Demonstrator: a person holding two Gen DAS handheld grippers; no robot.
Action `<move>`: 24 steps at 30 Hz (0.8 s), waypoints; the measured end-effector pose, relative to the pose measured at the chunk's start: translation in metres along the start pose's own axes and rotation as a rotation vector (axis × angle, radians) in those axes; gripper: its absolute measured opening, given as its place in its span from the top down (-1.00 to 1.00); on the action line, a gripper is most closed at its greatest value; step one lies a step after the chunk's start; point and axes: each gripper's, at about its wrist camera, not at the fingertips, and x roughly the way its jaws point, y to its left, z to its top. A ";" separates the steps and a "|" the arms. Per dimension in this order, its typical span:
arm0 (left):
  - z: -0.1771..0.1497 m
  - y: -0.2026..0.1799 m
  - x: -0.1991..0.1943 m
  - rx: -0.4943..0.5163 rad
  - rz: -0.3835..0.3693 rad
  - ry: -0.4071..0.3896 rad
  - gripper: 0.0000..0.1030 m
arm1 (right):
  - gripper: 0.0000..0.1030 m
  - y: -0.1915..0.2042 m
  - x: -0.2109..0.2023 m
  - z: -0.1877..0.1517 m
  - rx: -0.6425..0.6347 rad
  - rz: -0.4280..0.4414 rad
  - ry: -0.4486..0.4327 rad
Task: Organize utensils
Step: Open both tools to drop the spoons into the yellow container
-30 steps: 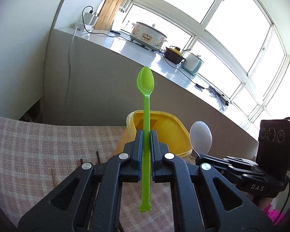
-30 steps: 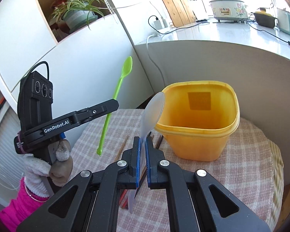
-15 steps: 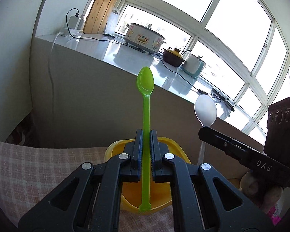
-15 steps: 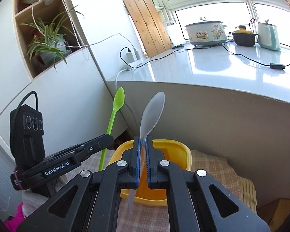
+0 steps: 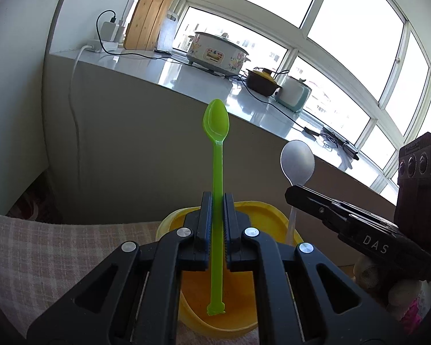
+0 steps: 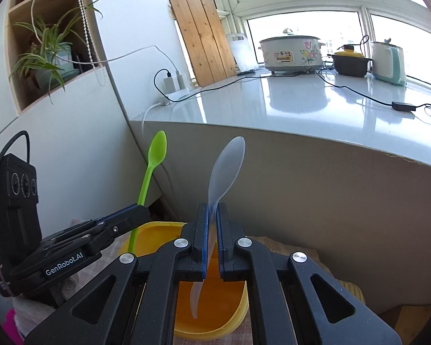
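My left gripper (image 5: 217, 198) is shut on a green plastic spoon (image 5: 216, 149), held upright with its bowl up and its handle end hanging over the open yellow tub (image 5: 261, 210). My right gripper (image 6: 212, 210) is shut on a translucent white spoon (image 6: 225, 169), also bowl up, its handle tip dangling inside the yellow tub (image 6: 209, 316). In the left wrist view the white spoon (image 5: 297, 162) and the right gripper (image 5: 294, 194) stand at the right. In the right wrist view the green spoon (image 6: 155, 155) and the left gripper (image 6: 139, 211) are at the left.
The tub stands on a checked tablecloth (image 5: 48, 247). Close behind rises a grey counter wall (image 5: 135, 155); on its top sit a floral cooker (image 6: 290, 50), a dark pot (image 6: 350, 63), a kettle (image 6: 388, 60) and cables. A shelf with a plant (image 6: 46, 57) is at upper left.
Both grippers have moved in over the yellow tub, which now lies directly under the jaws. The spoon handles now hang above its opening. Both grips stay the same.
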 end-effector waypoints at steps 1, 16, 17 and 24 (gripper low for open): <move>-0.002 0.001 0.000 -0.006 -0.003 0.002 0.91 | 0.93 -0.001 0.001 -0.002 0.002 0.003 0.006; -0.023 0.001 -0.021 0.005 -0.054 0.014 0.91 | 0.92 0.002 -0.014 -0.022 0.021 0.037 0.046; -0.025 0.001 -0.025 0.011 -0.051 0.012 0.91 | 0.92 0.002 -0.017 -0.024 0.026 0.043 0.046; -0.037 0.007 -0.052 0.044 -0.022 0.021 0.86 | 0.92 0.004 -0.039 -0.037 0.046 0.067 0.035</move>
